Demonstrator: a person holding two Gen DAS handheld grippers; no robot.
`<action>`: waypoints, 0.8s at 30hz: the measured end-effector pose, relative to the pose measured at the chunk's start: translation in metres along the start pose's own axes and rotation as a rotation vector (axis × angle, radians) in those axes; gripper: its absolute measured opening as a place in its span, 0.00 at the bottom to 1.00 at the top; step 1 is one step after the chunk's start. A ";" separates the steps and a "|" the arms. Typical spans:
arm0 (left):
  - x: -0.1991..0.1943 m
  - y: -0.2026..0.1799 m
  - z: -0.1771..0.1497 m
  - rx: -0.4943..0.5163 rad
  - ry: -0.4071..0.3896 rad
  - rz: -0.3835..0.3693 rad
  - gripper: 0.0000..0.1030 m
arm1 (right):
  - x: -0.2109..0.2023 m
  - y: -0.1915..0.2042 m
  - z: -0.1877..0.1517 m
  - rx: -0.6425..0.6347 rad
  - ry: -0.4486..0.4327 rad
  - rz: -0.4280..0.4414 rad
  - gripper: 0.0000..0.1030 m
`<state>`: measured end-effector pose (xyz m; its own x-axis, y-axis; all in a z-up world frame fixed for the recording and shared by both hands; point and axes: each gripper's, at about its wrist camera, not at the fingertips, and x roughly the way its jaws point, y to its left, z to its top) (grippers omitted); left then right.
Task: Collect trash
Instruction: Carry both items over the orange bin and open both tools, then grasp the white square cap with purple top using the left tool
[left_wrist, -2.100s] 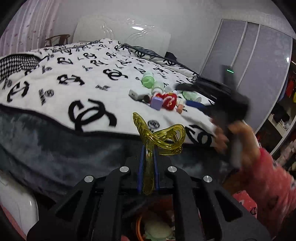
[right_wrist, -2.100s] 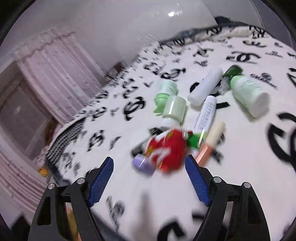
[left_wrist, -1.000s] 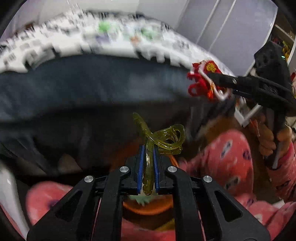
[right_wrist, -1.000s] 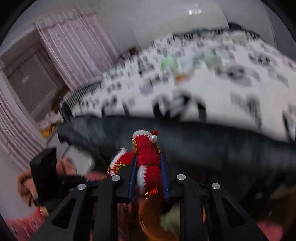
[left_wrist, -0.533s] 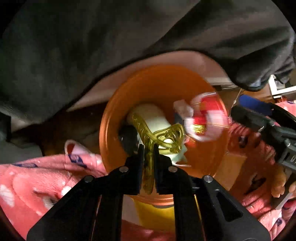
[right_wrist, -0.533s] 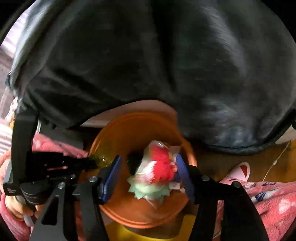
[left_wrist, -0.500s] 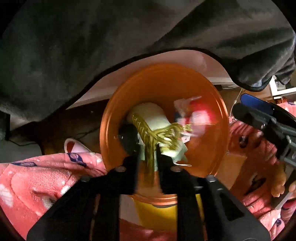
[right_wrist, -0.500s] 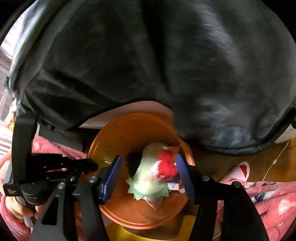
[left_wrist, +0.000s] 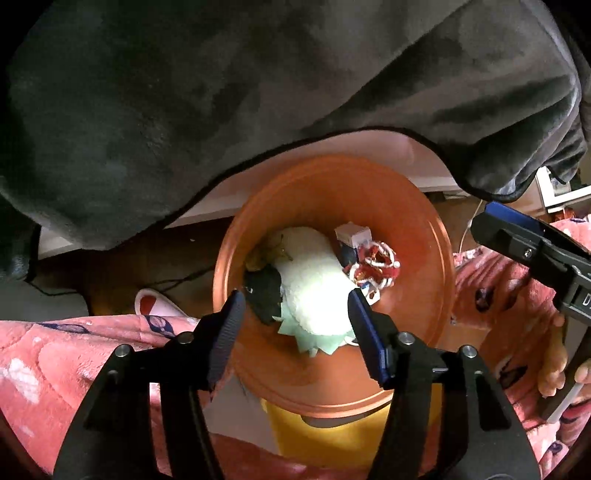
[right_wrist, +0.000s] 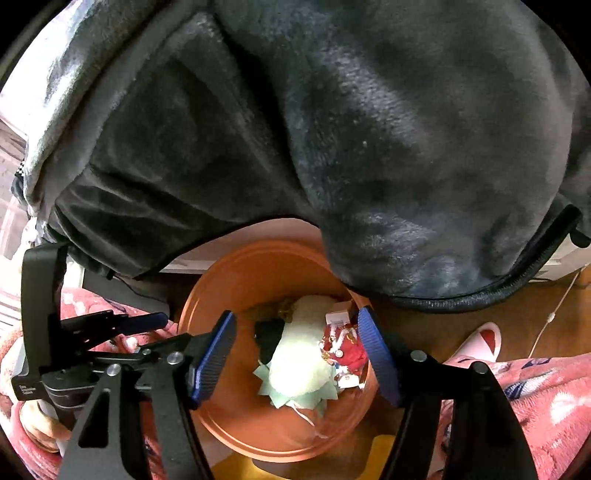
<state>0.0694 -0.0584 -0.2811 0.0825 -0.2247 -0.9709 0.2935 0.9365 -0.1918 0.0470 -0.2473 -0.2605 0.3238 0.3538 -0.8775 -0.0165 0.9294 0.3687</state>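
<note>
An orange bin (left_wrist: 424, 236) (right_wrist: 207, 295) stands on the floor below both grippers. Inside lie a white-and-green plush (left_wrist: 314, 288) (right_wrist: 299, 362), a red knitted ornament (left_wrist: 376, 267) (right_wrist: 347, 350), a yellow hair clip (left_wrist: 264, 253) at the far left of the pile, a small white box (left_wrist: 352, 236) and a dark item (left_wrist: 264, 291). My left gripper (left_wrist: 295, 325) is open and empty above the bin. My right gripper (right_wrist: 299, 358) is open and empty above it too, and shows at the right of the left wrist view (left_wrist: 517, 236).
A dark grey blanket (left_wrist: 221, 92) (right_wrist: 351, 129) hangs over the bed edge just behind the bin. Pink pyjama legs (left_wrist: 55, 354) and a slipper (right_wrist: 476, 343) flank the bin on the wooden floor. A yellow object (left_wrist: 332, 432) sits under the bin's near rim.
Both grippers swung from the bed down over the bin. The left let go of the yellow clip and the right let go of the red ornament; both items now lie in the bin.
</note>
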 end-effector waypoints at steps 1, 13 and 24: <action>-0.003 0.000 -0.001 -0.001 -0.011 0.004 0.56 | -0.002 0.000 0.000 0.001 -0.006 0.000 0.66; -0.136 -0.018 -0.008 0.077 -0.389 0.039 0.57 | -0.030 0.016 -0.006 -0.084 -0.115 0.013 0.70; -0.231 0.009 0.143 0.048 -0.667 0.170 0.62 | -0.028 0.020 -0.008 -0.107 -0.125 0.034 0.70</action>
<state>0.1890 -0.0361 -0.0381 0.6952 -0.2081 -0.6881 0.2652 0.9639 -0.0236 0.0303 -0.2381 -0.2309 0.4360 0.3756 -0.8178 -0.1278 0.9254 0.3568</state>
